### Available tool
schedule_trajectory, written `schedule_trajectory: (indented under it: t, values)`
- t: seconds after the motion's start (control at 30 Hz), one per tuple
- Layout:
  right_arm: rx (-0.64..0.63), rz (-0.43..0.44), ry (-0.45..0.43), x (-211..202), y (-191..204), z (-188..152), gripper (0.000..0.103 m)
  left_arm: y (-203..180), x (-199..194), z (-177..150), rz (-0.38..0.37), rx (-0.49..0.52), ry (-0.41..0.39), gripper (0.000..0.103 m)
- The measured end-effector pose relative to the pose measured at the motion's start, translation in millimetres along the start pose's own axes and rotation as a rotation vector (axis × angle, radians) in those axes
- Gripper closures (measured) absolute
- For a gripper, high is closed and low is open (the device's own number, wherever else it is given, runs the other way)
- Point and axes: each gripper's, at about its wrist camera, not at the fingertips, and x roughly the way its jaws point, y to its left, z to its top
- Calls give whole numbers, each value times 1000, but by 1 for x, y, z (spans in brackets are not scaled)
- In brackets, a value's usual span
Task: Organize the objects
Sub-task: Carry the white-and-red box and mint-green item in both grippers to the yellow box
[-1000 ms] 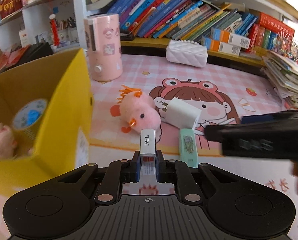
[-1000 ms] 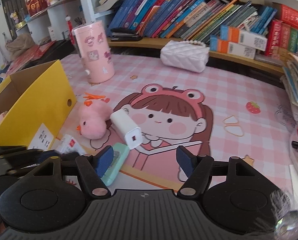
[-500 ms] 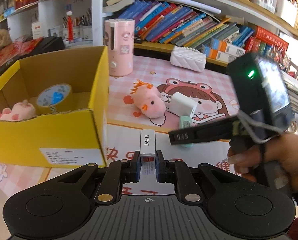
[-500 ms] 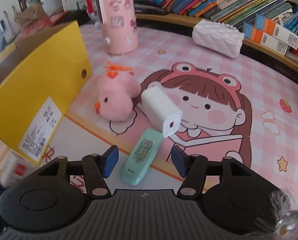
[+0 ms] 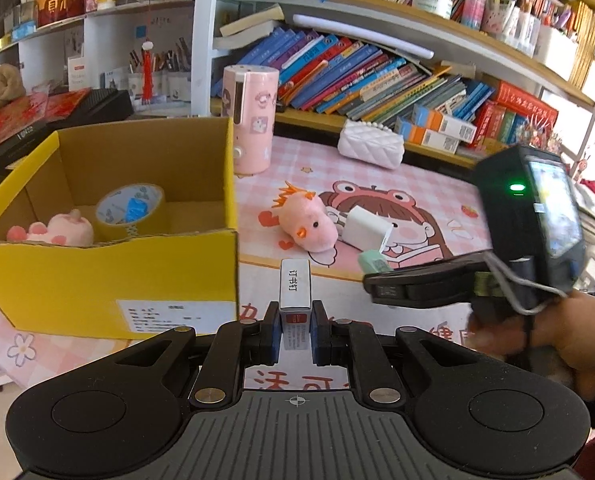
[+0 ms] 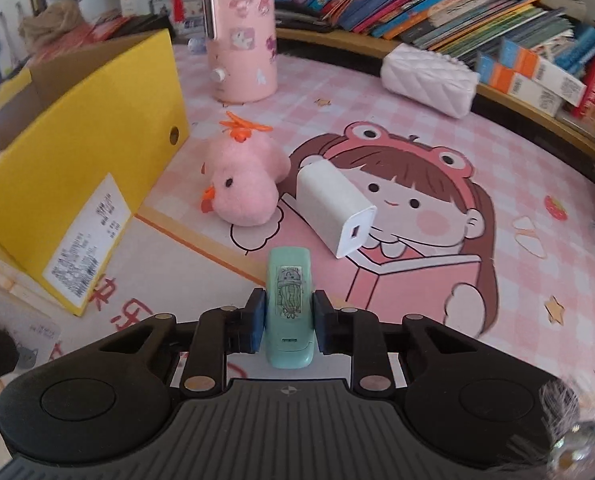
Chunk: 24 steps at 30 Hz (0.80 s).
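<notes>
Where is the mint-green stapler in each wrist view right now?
Left wrist view: the mint-green stapler sits right of centre, mostly hidden behind the right hand-held gripper, just below the white charger.
Right wrist view: bottom centre, pinched between the blue pads.
Shared landmark: the pink plush chick, left of the charger in both.

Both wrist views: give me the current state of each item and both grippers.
left gripper: shut on staple box
right gripper: jaws just closed, shut on mint stapler
yellow box: open, holds tape roll, pink plush
pink chick: on mat
white charger: lying on mat
</notes>
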Motion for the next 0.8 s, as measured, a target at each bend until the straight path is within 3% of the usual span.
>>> schedule_trajectory:
  t: [0.4,0.8]
  values:
    - [90,4,-71,-90,41,-29,80,42,-41,-11,-63,-7,-41,90]
    - [89,-14,-97,-125,99,-65,80,74,-78,-29,-86,0,-57,90]
